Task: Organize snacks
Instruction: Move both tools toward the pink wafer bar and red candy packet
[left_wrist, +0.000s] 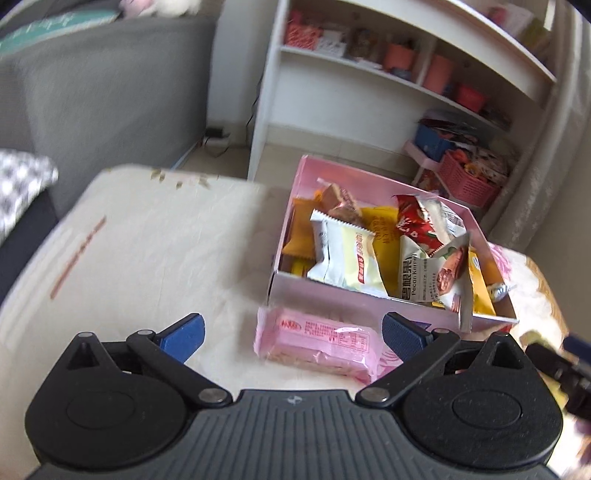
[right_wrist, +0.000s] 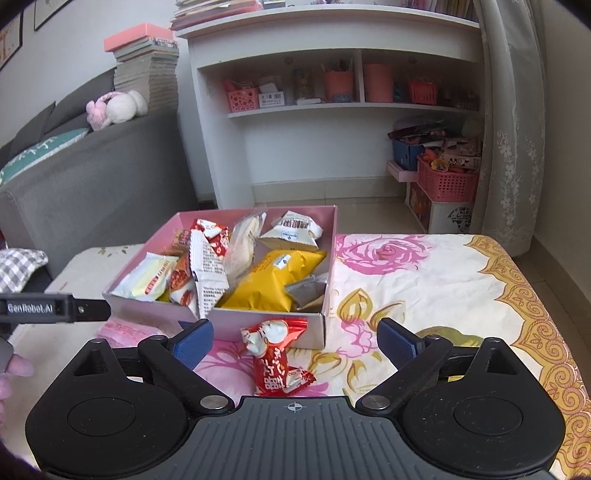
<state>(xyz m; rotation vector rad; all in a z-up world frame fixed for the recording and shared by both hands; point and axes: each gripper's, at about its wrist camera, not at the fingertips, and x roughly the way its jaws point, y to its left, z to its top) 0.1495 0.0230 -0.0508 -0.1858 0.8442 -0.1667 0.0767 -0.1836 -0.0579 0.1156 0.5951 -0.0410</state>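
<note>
Snacks are heaped in a pink box set on a floral-clothed table. Left gripper is spread wide, a pink wafer packet lying flat between its fingers, just before the box. Right gripper is likewise spread wide around a red candy wrapper lying on the cloth.

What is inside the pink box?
The pink box holds many snack packets, among them a large yellow packet and a white packet. Anything underneath them is covered.
</note>
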